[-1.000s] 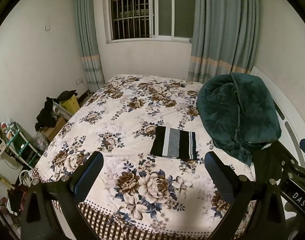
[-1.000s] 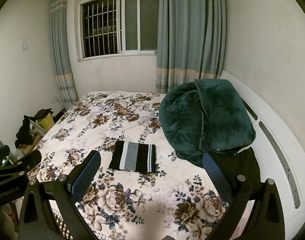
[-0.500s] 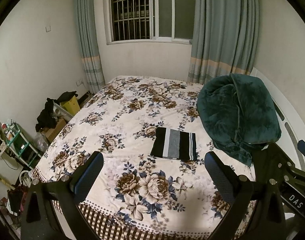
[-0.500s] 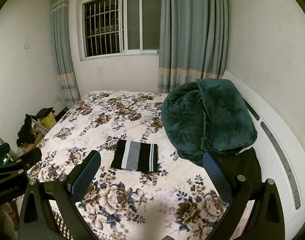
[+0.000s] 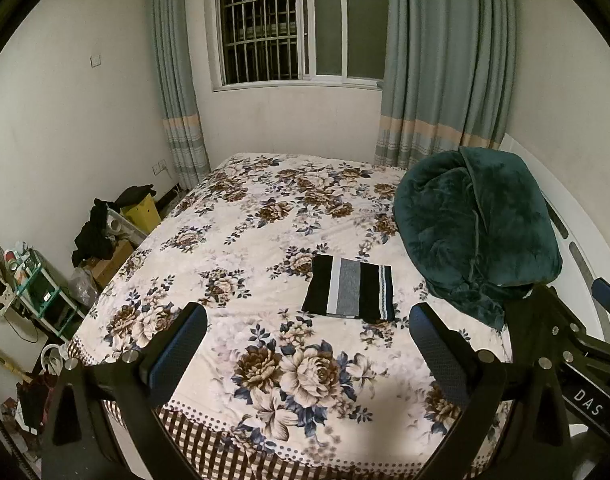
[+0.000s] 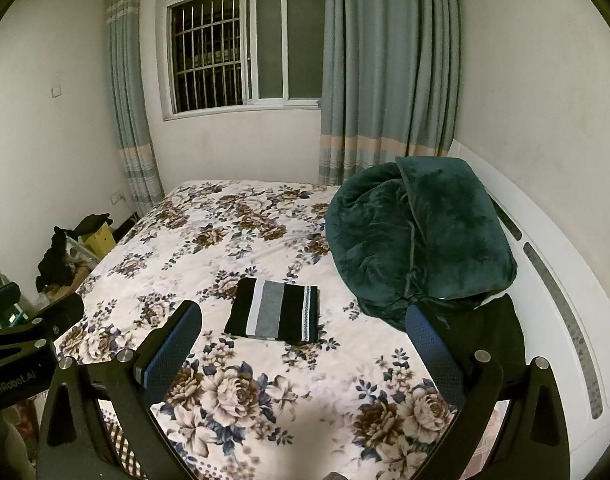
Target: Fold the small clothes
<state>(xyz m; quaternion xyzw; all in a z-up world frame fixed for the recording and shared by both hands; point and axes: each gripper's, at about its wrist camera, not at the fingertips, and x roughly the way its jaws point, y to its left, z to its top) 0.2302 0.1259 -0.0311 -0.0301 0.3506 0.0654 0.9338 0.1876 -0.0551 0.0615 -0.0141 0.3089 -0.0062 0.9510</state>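
You hold both claws above the near end of a bed [image 5: 233, 236] covered in a floral quilt. Your left claw [image 5: 307, 346] is spread wide and grips nothing; your right claw [image 6: 303, 344] is likewise spread and empty. A striped garment [image 5: 351, 294], black, white and grey, lies folded into a flat rectangle on the quilt, ahead of both claws and untouched. A dark green blanket [image 5: 477, 228] is heaped just to its right, near the white headboard [image 6: 553, 280].
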